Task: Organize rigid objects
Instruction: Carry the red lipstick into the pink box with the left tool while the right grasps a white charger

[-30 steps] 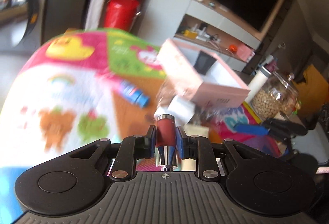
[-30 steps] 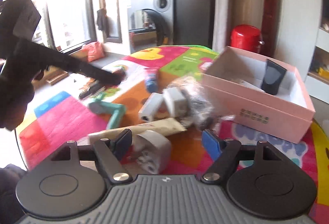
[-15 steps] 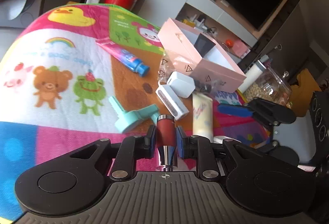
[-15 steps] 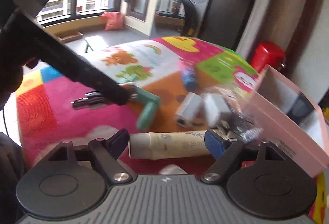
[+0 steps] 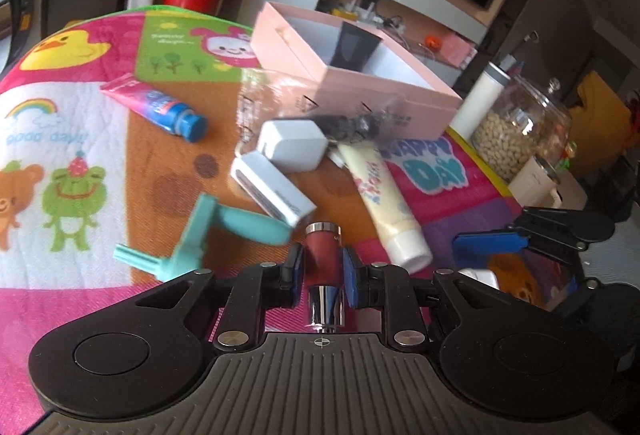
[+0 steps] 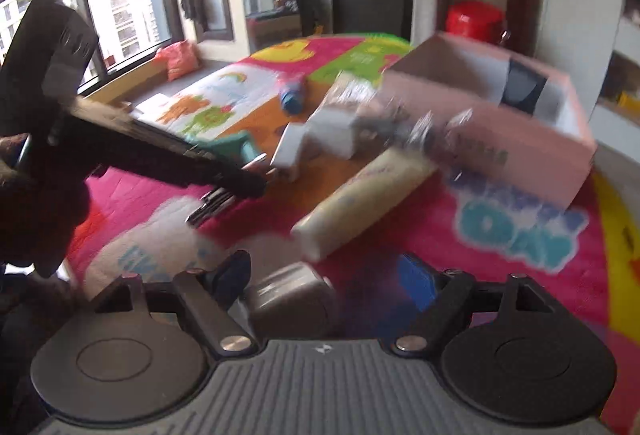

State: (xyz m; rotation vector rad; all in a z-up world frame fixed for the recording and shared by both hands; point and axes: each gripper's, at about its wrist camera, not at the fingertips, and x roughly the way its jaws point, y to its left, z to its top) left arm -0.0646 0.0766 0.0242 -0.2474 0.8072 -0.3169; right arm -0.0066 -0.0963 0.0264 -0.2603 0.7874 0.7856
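The landmark is the pink box, which stands open at the far side of the worktop on its colourful cartoon cloth, with a dark container upright inside it.

In the left wrist view, farthest left of the box lies a pink-and-blue tube, its blue cap pointing toward the box. Nearer the camera and still left of the box sits a teal plastic piece. Just in front of the box's left corner are two white chargers: a blocky one and a longer one touching it on the near side. A crinkled clear bag holding dark items rests against the box's front wall. From there a cream tube runs toward the camera, cap end nearest. The left gripper is clamped on a dark red cylinder with chrome ends, held upright above the cloth, in front of the box. To the right of the box stand a white bottle and a glass jar of nuts.

In the right wrist view, which is blurred, the right gripper has its fingers spread apart, with a grey rounded object between them but not visibly pinched. The box sits ahead and to the right.
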